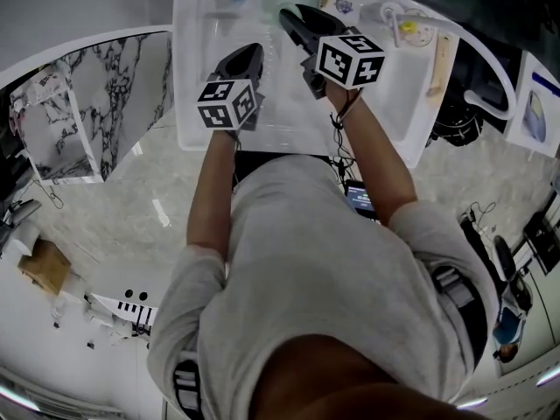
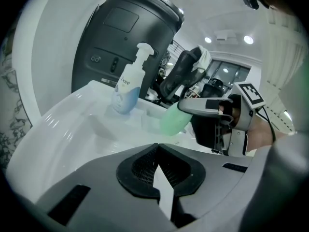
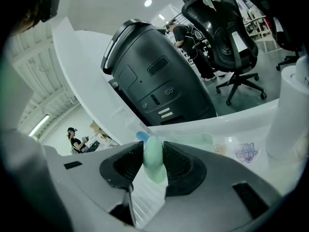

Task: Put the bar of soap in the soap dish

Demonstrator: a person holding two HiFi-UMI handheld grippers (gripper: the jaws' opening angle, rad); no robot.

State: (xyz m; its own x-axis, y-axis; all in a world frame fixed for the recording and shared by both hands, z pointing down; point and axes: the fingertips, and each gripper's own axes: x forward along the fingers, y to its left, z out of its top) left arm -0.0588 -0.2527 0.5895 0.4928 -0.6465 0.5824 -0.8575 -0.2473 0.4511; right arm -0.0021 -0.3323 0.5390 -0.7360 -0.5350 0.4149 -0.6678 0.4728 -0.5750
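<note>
Beside the soap dish [image 3: 199, 140], seemingly — green soap bar [image 2: 173, 121] in right tongs [image 3: 152, 153].

The person wears a light grey short-sleeved T-shirt [image 1: 324, 261] of plain cloth with no print showing. Black-and-pale banded straps [image 1: 186, 381] show at each side of the trunk. A thin black cable [image 1: 335, 128] trails beside the right wrist.

The left claw [image 1: 249, 52] has a smooth dark grey plastic shell with small rectangular slots. In the left gripper view, its black ribbed pads [image 2: 140, 166] sit in a scooped black surround. It carries a white cube with black square markers [image 1: 229, 103]. The right claw [image 1: 287, 13] has the same build, with a like marker cube [image 1: 350, 58] and black ribbed pads [image 3: 181, 166].
</note>
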